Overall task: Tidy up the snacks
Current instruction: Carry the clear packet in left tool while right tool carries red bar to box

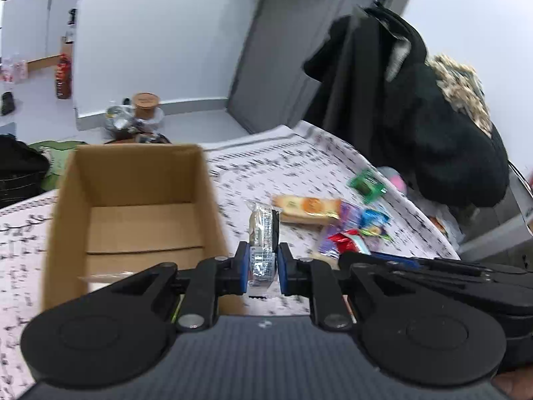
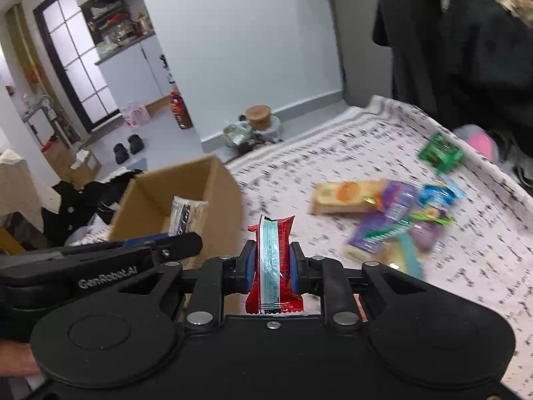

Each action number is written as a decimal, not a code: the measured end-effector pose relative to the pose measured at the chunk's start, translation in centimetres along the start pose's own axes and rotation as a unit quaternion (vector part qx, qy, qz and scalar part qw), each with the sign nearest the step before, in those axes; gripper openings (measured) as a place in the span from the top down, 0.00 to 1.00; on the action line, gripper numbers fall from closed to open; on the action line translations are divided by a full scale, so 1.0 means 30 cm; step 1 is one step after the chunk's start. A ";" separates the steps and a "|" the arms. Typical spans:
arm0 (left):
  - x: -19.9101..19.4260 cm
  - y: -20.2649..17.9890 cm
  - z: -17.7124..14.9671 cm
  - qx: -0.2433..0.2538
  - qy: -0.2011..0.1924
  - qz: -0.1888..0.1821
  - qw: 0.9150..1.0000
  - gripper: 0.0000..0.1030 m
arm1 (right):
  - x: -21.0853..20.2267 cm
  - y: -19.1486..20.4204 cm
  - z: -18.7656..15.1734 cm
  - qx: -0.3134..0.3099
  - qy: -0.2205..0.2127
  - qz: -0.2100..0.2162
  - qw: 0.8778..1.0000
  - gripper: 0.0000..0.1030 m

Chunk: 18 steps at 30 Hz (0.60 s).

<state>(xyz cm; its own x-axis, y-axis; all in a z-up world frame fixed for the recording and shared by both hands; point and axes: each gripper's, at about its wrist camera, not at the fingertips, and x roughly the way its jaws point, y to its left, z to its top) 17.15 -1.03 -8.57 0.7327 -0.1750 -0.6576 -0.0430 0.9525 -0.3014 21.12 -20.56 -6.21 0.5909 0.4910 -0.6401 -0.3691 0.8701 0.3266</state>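
My left gripper (image 1: 263,261) is shut on a clear-wrapped snack bar (image 1: 262,233) that sticks up between the blue pads. It hangs just right of an open cardboard box (image 1: 133,180). In the right wrist view that bar (image 2: 185,215) shows in front of the box (image 2: 200,183). My right gripper (image 2: 273,263) is shut on a red packet with a pale blue stripe (image 2: 273,253), held above the patterned tablecloth (image 2: 333,153). A loose pile of snacks (image 2: 393,213) lies to the right, with a yellow-orange packet (image 2: 346,196) and a green packet (image 2: 439,151) apart from it.
A black coat (image 1: 416,106) hangs over a chair at the table's far right corner. A dark bag (image 1: 20,173) sits left of the box. On the floor beyond the table stands a cork-lidded jar (image 1: 145,103) among clutter. The tablecloth's right edge (image 2: 506,180) drops off near the green packet.
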 end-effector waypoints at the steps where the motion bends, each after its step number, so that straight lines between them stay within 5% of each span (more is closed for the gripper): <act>1: -0.006 0.020 0.005 -0.004 -0.001 0.006 1.000 0.84 | 0.008 0.020 0.004 -0.001 -0.002 0.004 1.000 0.80; 18: -0.046 0.253 -0.001 -0.069 0.007 0.058 0.996 0.80 | 0.144 0.195 0.037 -0.002 -0.015 0.024 1.000 0.80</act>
<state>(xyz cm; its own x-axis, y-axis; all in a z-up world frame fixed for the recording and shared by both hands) 15.78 6.43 -9.97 0.7076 -0.0704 -0.7031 -0.2207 0.9232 -0.3146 22.30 -13.29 -6.27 0.5932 0.5333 -0.6032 -0.4007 0.8453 0.3533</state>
